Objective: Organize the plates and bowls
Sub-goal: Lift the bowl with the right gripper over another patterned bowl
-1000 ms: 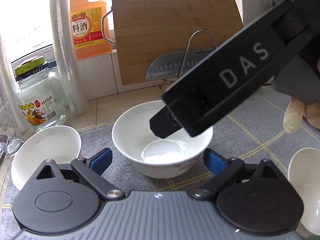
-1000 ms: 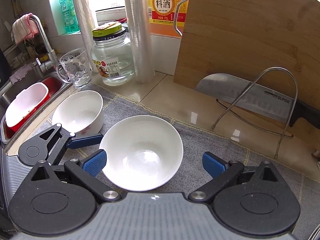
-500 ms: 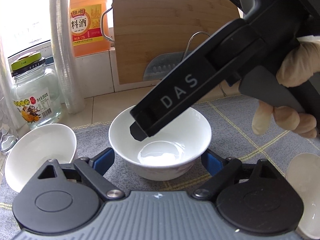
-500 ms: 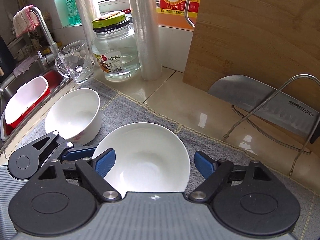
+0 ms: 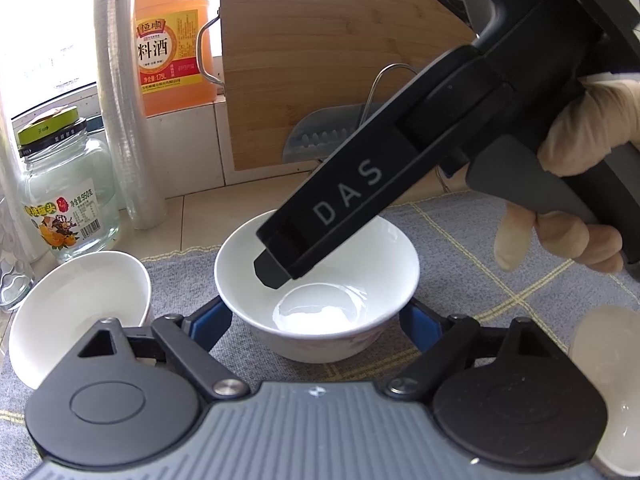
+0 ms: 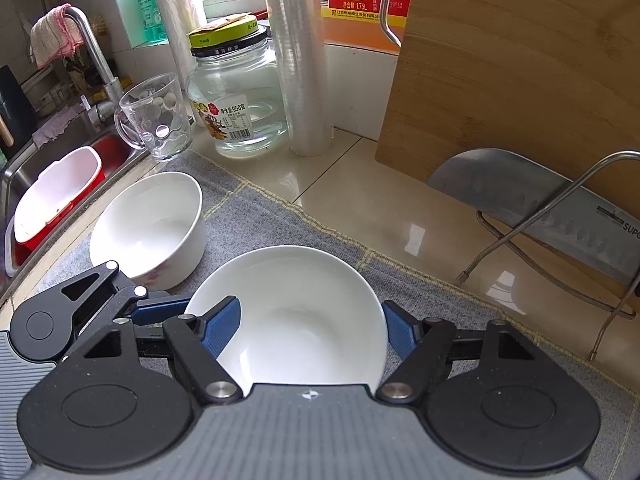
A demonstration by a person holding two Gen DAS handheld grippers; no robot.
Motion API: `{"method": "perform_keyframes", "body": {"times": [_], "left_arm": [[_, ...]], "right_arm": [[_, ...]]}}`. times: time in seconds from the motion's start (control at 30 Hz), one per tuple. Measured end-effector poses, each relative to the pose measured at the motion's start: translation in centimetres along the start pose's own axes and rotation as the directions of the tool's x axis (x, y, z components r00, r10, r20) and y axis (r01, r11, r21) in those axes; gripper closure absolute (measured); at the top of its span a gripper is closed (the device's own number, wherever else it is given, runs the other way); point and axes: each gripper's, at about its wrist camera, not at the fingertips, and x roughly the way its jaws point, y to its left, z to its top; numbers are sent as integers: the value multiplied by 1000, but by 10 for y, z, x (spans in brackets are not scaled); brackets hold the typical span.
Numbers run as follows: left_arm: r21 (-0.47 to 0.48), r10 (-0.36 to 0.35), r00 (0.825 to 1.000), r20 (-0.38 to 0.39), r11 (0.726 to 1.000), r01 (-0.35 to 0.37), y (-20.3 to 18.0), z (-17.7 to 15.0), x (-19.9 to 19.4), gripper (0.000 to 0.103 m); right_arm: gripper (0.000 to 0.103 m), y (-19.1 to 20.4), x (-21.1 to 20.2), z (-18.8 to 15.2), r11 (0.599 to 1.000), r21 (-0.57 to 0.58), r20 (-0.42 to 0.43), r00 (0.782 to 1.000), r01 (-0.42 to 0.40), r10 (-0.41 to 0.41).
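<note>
The bowl (image 5: 340, 308) that is being handled stands upright on the grey mat (image 6: 280, 216) of the tabletop, near the middle. A second bowl (image 6: 148, 224) is placed just beside it, towards the sink.

The right gripper (image 6: 310, 328) is brought down over the bowl from above. Its fingers have just been closing, and they are now pinching the bowl across its rim, one blue pad at each side. The left gripper (image 5: 314, 320) is held low in front of the bowl. Its fingers have also just been closing, but they are spread, with the lower wall of the bowl between them. Firm contact of these pads cannot be confirmed.

The step in hand is judged to be the taking of this bowl, so that it can be stacked with the second one. A glazed wall is probably slippery, so the hold should be tested by a small lift before the bowl is carried. It is better if the bowl is held by one gripper only: if both pull, it may be twisted out of the pads. The left fingers should therefore be opened or kept only as a guard. The bowl should be raised straight, kept level, and lifted clear over the rim of the second bowl. It should be lowered gently, because ceramic may chip against ceramic.
</note>
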Motion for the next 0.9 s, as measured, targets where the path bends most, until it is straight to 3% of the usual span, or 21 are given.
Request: {"method": "perform_keyframes", "body": {"times": [0.9], "left_arm": [[70,-63,997,-44,995,66,-12,3,-33,13]], "right_arm": [[20,4,-37,-21,993,90,-7,997,-74,75]]}}
